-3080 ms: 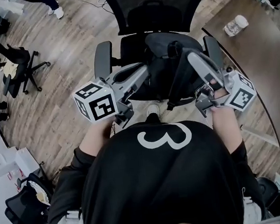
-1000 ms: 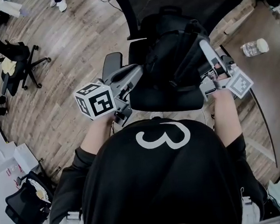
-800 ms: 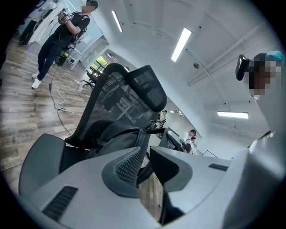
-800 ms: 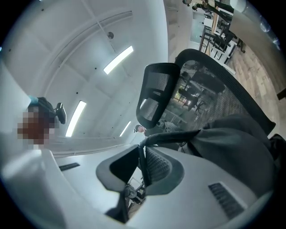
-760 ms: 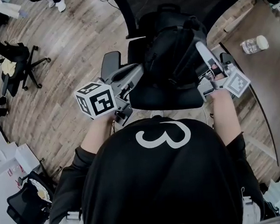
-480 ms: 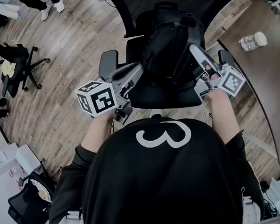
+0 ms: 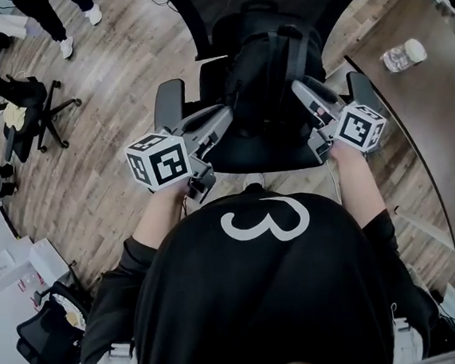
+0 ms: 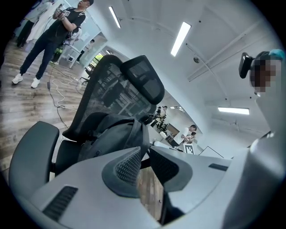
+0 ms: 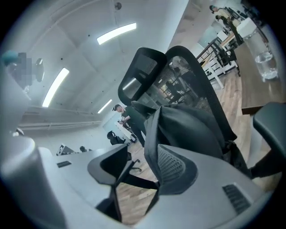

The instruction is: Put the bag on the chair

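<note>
My right gripper [image 7: 305,91] is opening its jaws, with the shoulder strap [image 9: 150,134] loose between them. My left gripper [image 7: 223,115] is slightly parted and empty. The bag [image 7: 268,61] rests on the chair [image 7: 261,156], leaning against the far backrest. It looks soft, saggy and fairly heavy, so the straps seem the best hold.

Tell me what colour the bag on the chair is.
Black fabric bag; clearest in the head view.

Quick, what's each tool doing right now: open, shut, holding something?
Left tool: slightly open, empty.
Right tool: jaws opening, bag strap loose between them.
</note>
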Demonstrator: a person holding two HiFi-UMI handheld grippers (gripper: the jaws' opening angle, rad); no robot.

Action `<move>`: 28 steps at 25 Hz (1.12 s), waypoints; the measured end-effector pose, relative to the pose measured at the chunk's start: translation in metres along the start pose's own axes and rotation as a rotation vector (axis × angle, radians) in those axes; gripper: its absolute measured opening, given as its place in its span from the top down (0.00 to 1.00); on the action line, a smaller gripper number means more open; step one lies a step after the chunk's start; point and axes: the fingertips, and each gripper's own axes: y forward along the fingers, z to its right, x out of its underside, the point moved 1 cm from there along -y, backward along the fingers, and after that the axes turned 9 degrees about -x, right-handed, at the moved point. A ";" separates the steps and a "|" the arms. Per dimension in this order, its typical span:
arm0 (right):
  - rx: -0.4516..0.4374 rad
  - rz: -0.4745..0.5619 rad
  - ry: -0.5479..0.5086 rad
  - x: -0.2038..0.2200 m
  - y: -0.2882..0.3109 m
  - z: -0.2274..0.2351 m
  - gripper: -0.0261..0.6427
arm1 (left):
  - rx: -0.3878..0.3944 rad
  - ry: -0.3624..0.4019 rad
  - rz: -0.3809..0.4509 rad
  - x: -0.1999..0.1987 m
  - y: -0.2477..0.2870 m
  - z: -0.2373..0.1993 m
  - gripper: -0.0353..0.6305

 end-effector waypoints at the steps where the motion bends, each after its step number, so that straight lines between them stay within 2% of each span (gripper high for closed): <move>1: 0.034 -0.021 -0.039 0.000 -0.003 0.002 0.65 | -0.002 0.004 0.001 0.001 -0.001 0.003 0.83; 4: 0.108 -0.061 -0.120 -0.002 -0.014 0.006 0.63 | -0.003 0.011 0.007 0.004 -0.004 0.010 0.83; 8: 0.132 -0.071 -0.193 -0.005 -0.030 -0.005 0.63 | 0.000 0.014 0.012 0.013 -0.010 0.025 0.83; 13: 0.066 -0.093 -0.257 0.001 -0.048 -0.046 0.63 | 0.005 0.021 0.024 0.029 -0.021 0.047 0.83; 16: 0.063 -0.118 -0.292 0.010 -0.063 -0.069 0.63 | -0.001 0.057 0.034 0.038 -0.029 0.066 0.83; 20: -0.009 -0.134 -0.298 0.028 -0.082 -0.108 0.63 | 0.000 0.122 0.036 0.054 -0.040 0.091 0.83; 24: -0.089 -0.123 -0.282 0.043 -0.099 -0.147 0.63 | 0.021 0.133 0.050 0.070 -0.048 0.114 0.83; 25: -0.105 -0.120 -0.272 0.046 -0.104 -0.154 0.65 | 0.027 0.135 0.052 0.074 -0.049 0.120 0.83; 26: -0.117 -0.116 -0.264 0.050 -0.109 -0.160 0.71 | 0.033 0.136 0.053 0.079 -0.050 0.125 0.83; 27: -0.125 -0.114 -0.262 0.053 -0.115 -0.165 0.81 | 0.040 0.138 0.054 0.084 -0.052 0.131 0.83; 28: -0.132 -0.113 -0.264 0.056 -0.121 -0.171 0.86 | 0.047 0.141 0.055 0.088 -0.054 0.138 0.83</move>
